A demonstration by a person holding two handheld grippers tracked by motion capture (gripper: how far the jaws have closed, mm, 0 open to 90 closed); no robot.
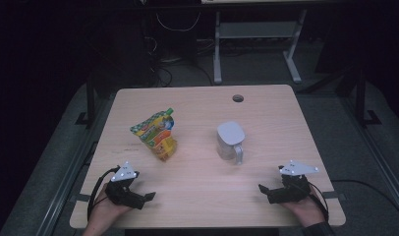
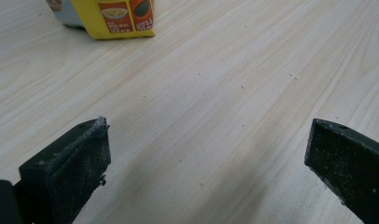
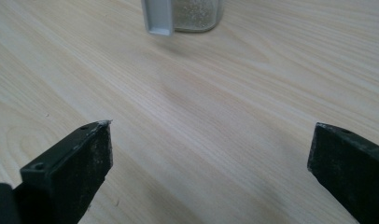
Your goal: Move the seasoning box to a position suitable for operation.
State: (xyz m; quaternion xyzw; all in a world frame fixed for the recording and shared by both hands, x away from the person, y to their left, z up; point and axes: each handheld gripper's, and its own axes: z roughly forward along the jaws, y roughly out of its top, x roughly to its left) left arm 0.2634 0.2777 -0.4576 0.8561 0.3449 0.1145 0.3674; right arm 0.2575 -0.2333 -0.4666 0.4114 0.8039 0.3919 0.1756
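Note:
A colourful yellow, green and orange pouch (image 1: 157,135) stands left of centre on the light wooden table (image 1: 197,191); its yellow base (image 2: 115,18) shows at the top of the left gripper view. A clear jug with a grey lid and handle (image 1: 231,141) stands right of centre, and its handle and base (image 3: 180,16) appear at the top of the right gripper view. My left gripper (image 1: 141,197) rests near the front left edge, open, jaws wide apart over bare wood. My right gripper (image 1: 269,191) rests near the front right edge, open with nothing between its jaws.
A round cable hole (image 1: 238,98) sits near the table's far edge. Beyond the table are a dark floor, cables and a grey desk frame (image 1: 256,39). A hand (image 1: 104,216) and a hand (image 1: 305,211) hold the grippers at the front edge.

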